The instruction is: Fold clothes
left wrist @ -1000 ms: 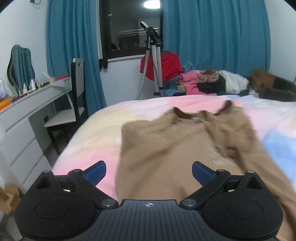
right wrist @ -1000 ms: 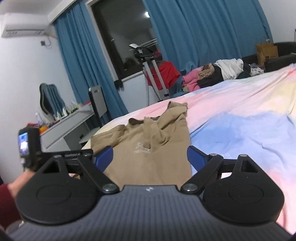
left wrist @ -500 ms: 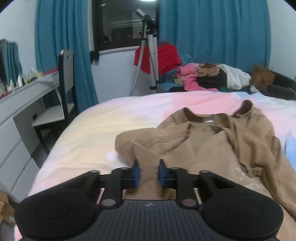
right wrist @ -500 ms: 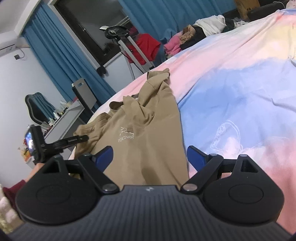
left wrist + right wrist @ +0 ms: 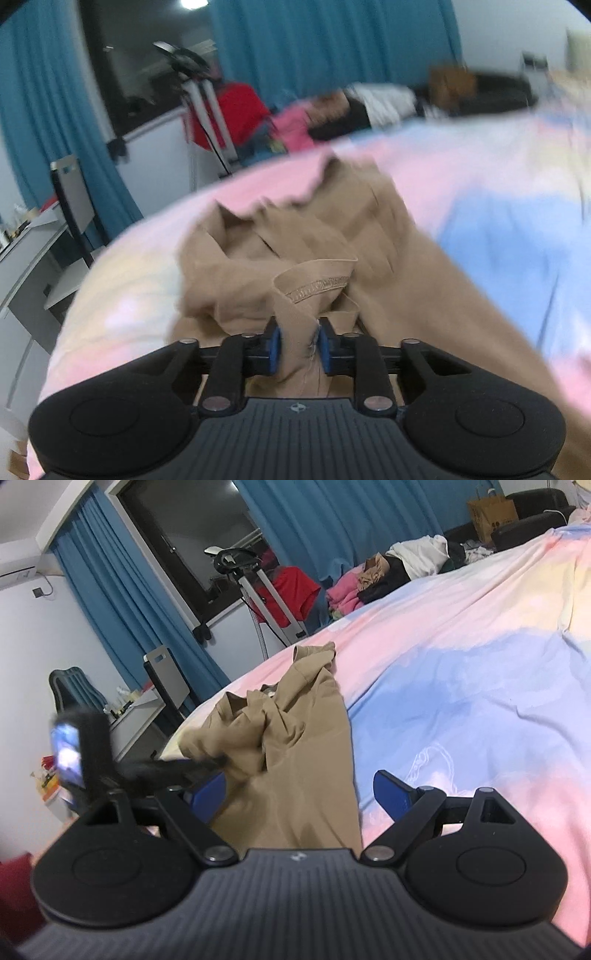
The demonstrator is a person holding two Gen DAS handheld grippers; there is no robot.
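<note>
1. Left gripper (image 5: 297, 349): pinched tight on a sleeve cuff of the tan shirt (image 5: 321, 254).
2. Right gripper (image 5: 299, 794): spread wide over the hem, gripping nothing.
3. Shirt bunched on the pastel bedspread (image 5: 461, 672).
4. Further back: clothes pile (image 5: 399, 568), blue curtains (image 5: 332, 520).

Pastel pink-and-blue bed (image 5: 461, 686) with a crumpled tan shirt (image 5: 306, 746) on it

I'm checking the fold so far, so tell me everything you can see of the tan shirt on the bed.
The tan shirt is soft, knit-looking cloth with a stitched hem, lying crumpled on the pastel bedsheet, collar end away from the cameras. The left gripper pinches a sleeve edge and lifts it over the body. The right gripper is open above the near end.
</note>
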